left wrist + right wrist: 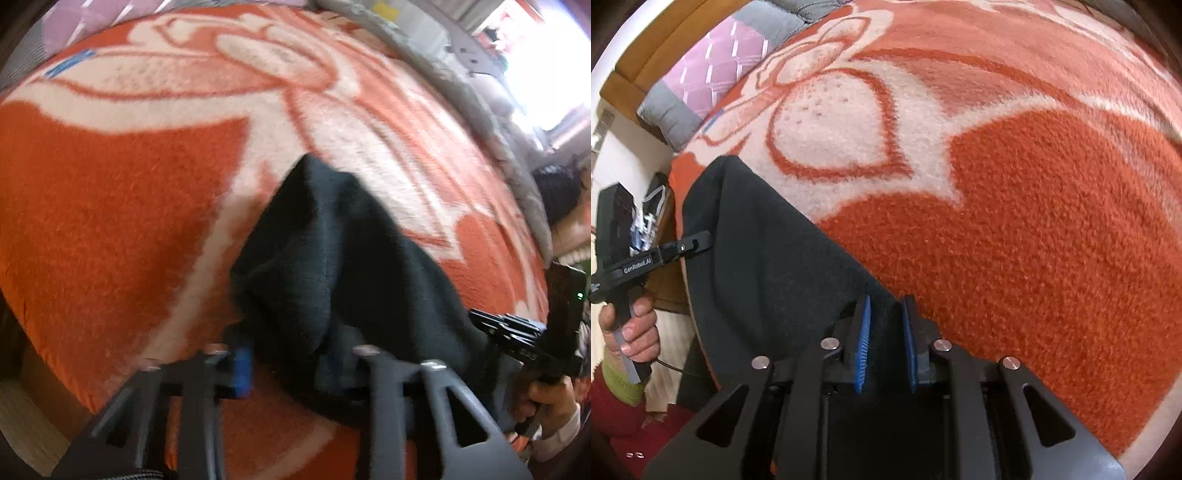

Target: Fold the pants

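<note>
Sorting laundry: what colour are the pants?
Dark charcoal pants, plain; clearest in the right wrist view.

**Bed with an orange blanket, dark pants on it**

An orange fleece blanket (pixel 1052 229) with large cream flower shapes covers the bed. The dark pants (pixel 768 266) lie bunched on it, running from between the right hand-held gripper (pixel 886 343) fingers away to its left. Beyond them, at the far edge, lies a pink and grey quilted pillow (pixel 716 74).
</note>
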